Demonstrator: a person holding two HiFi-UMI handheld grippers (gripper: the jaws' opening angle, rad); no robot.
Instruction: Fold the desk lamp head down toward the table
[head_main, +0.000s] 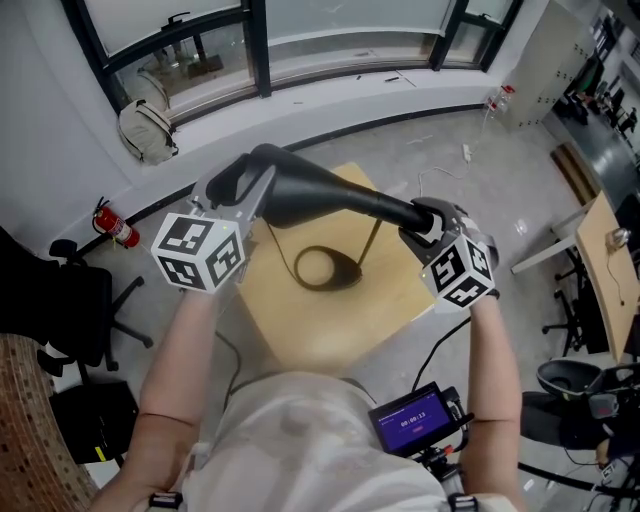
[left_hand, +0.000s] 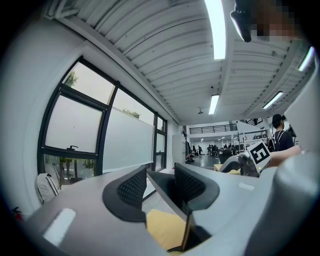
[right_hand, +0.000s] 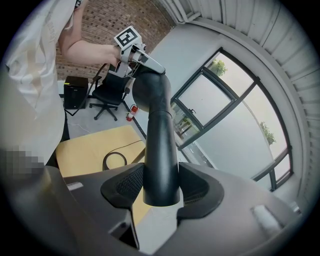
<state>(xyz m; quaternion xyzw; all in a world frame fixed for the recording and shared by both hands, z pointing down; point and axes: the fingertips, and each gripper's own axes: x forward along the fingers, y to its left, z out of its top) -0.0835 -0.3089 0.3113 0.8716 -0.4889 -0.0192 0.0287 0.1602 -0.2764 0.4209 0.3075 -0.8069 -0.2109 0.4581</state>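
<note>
The left gripper (head_main: 248, 185) grips the wide end of the lamp head (head_main: 330, 200), and the right gripper (head_main: 422, 222) clamps its narrow end. The head is roughly level, well above the middle of the worktop (head_main: 300, 335) and over the ring base (head_main: 350, 274), so most of the fold seems still to come.

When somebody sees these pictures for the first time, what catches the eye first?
The long black lamp head strikes first: it stretches across the middle of the head view, above the small wooden table. The right gripper is shut on its narrow end, and the left gripper has its wide end between the jaws. Below, the lamp's ring base lies on the table.
</note>
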